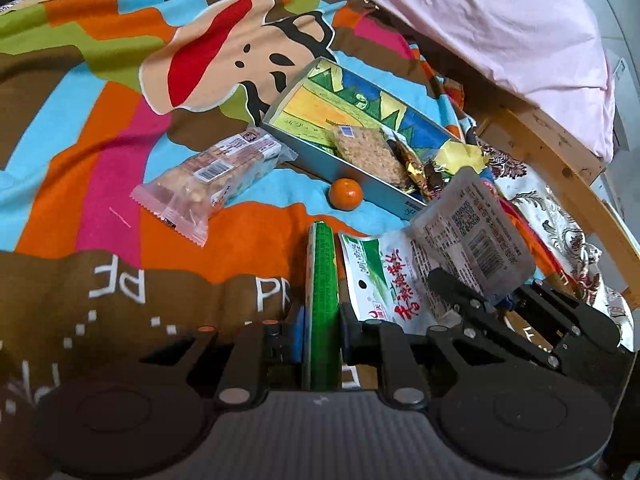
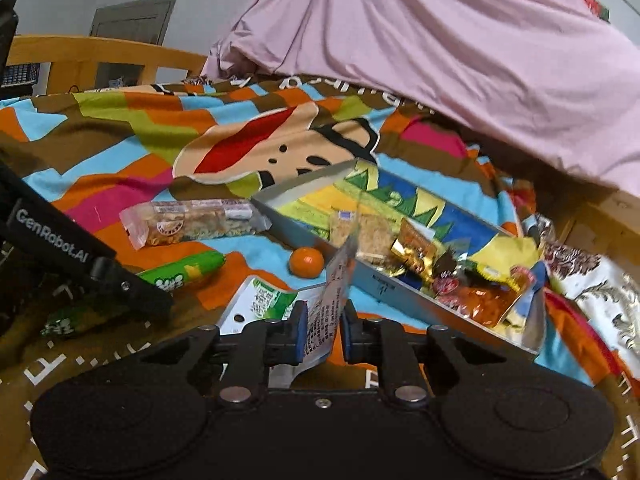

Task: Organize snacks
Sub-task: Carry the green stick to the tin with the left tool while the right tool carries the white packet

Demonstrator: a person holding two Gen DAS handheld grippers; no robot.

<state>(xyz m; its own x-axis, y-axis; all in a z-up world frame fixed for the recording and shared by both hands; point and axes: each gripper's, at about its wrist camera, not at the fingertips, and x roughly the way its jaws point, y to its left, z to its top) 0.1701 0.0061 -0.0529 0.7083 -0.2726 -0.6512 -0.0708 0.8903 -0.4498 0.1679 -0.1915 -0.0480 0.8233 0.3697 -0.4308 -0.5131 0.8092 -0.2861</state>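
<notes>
Your left gripper (image 1: 322, 336) has its fingers clenched on the green packet (image 1: 320, 280), lifted over the bed cover (image 1: 80, 152); your right gripper (image 2: 323, 330) pinches the grey pouch (image 2: 334, 292) just beside the box (image 2: 384, 284) of snacks, near the orange (image 2: 306, 262)

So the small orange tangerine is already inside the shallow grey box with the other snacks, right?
Not quite. The small orange tangerine lies on the colourful patterned blanket just outside the shallow grey box, against its near wall. The left wrist view shows it.
</notes>
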